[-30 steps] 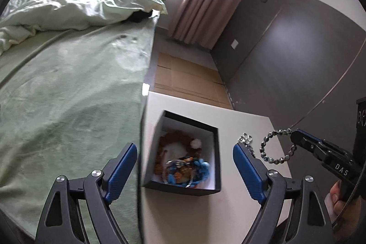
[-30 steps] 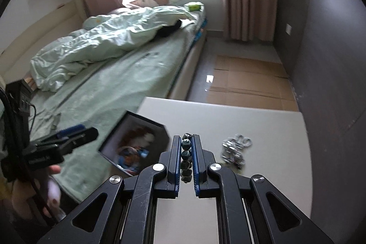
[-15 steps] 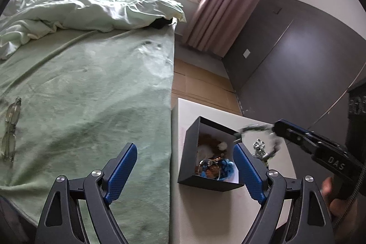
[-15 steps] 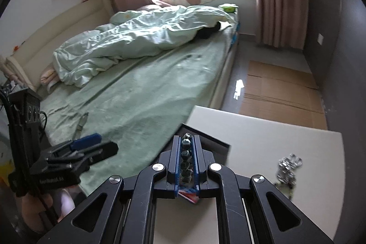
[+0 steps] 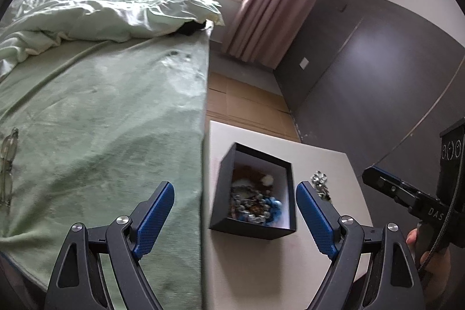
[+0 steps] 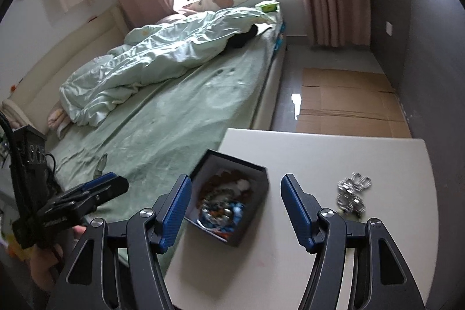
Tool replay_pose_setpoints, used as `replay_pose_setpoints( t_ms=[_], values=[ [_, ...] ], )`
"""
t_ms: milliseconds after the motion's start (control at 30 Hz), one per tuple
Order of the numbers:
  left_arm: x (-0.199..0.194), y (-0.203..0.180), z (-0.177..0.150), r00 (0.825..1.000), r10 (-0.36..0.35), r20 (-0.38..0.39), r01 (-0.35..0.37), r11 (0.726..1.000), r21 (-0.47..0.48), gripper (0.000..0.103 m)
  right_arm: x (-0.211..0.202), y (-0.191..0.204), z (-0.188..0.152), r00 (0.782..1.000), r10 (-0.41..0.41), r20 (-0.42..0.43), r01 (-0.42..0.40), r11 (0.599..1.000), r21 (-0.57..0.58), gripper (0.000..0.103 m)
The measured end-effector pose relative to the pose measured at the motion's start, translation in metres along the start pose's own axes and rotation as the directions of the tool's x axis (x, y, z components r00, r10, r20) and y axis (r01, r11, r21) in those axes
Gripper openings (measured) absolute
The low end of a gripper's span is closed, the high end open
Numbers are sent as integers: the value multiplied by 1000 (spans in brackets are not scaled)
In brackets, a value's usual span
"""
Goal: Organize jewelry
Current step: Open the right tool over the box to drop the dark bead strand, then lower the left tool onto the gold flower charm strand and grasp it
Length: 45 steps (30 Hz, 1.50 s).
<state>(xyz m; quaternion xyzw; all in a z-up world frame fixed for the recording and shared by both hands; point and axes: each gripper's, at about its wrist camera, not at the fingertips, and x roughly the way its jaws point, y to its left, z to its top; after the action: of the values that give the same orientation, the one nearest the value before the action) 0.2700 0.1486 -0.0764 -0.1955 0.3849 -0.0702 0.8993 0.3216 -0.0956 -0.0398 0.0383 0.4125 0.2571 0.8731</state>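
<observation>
A black open box [image 6: 232, 188] with white lining sits near the table's bed-side edge, holding tangled beaded jewelry [image 6: 222, 209] (blue, brown, silver). A silver chain piece [image 6: 351, 192] lies apart, toward the opposite edge.

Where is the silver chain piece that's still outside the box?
The silver chain piece lies on the white table, right of the black jewelry box, apart from it.
</observation>
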Motion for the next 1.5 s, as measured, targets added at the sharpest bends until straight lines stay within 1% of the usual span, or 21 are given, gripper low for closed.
replay_pose_setpoints(
  t_ms=[200,267,333,433,467,533,567,667,700,933,1100,1400,1467,1500],
  values=[
    [9,-26,-3,999,-42,-12,43,998,36,86,-23,-29,-17,999,-51,20,49,997,63,64],
    [14,-35,-5,998,-53,-21,55,997,56,86,-30,-39,-24,997,-65,29,63,994,94,67],
    [19,-48,-7,998,-53,-35,56,995,84,87,-38,-50,-33,995,-85,44,79,988,130,80],
    [25,-64,-8,998,-56,-35,60,991,118,93,-47,-66,-45,993,-104,61,91,979,180,83],
    [26,-70,-9,998,-57,-29,61,990,125,96,-50,-74,-49,992,-110,60,96,975,202,84],
    [28,-79,-10,998,-58,-24,61,989,134,103,-54,-85,-55,990,-126,60,109,967,231,90],
    [30,-82,-11,998,-59,-25,62,988,140,103,-56,-90,-57,990,-125,66,105,964,243,94],
    [37,-94,-13,998,-56,-37,61,986,157,103,-67,-102,-65,987,-131,98,99,956,277,99],
    [40,-99,-14,998,-53,-41,59,985,164,103,-70,-106,-66,985,-135,103,101,954,284,103],
    [56,-128,-20,996,-51,-69,65,974,215,103,-86,-131,-81,980,-144,136,93,942,322,103],
    [69,-149,-27,994,-53,-91,74,964,256,103,-89,-148,-95,981,-126,148,70,938,339,103],
    [95,-173,-33,989,-64,-134,100,955,278,103,-96,-188,-118,977,-150,154,80,918,388,103],
    [101,-176,-33,988,-64,-144,102,955,278,100,-96,-195,-122,977,-148,153,77,915,396,103],
    [105,-178,-34,987,-60,-150,101,955,279,96,-95,-198,-123,978,-143,154,70,914,400,103]
  ],
)
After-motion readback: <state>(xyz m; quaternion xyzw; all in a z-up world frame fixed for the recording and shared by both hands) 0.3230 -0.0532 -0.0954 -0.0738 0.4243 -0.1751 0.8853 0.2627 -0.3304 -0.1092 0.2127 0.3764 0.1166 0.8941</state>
